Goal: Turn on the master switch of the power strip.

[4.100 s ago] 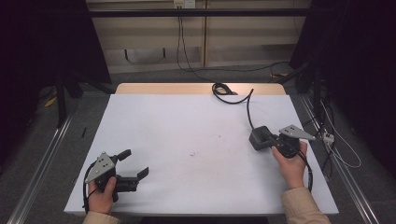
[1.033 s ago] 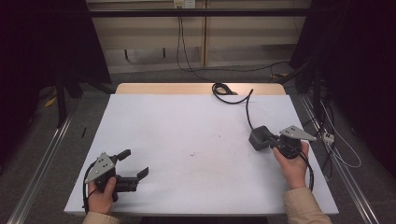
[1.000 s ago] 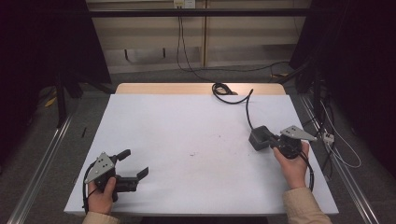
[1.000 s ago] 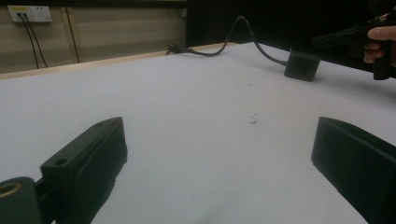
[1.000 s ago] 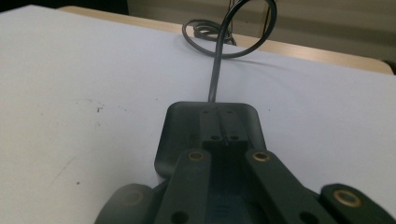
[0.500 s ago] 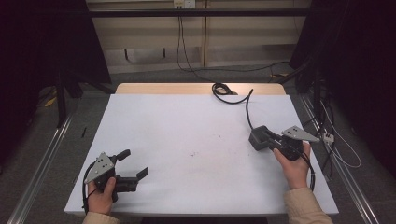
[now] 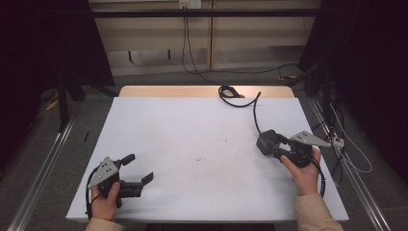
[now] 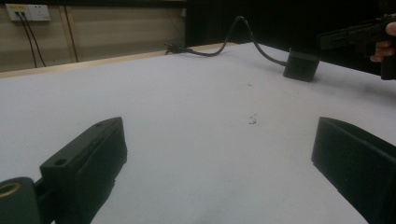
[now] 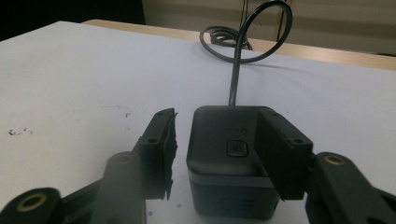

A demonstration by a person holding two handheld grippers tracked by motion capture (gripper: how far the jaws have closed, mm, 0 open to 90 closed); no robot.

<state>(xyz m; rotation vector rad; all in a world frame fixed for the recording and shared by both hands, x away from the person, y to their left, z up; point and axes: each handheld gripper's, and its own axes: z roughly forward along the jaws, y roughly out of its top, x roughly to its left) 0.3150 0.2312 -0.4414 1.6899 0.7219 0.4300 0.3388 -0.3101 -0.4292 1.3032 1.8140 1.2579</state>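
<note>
left gripper (image 7: 137, 169) low at table's (image 7: 192, 130) near-left corner, jaws wide, empty | right gripper (image 9: 215, 140) jaws part-open astride black box (image 9: 229, 158), gap one side | box near right edge

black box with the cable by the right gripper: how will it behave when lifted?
The black box looks rigid and squat with flat sides, so probably an easy, stable grip. Its cable curves loosely to the table's far edge, so it will likely trail and tug. The smooth casing may be slightly slippery.

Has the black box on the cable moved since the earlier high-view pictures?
No. The black box sits at the same spot against the table's right edge and the cable coil, with the right tongs around it.
</note>
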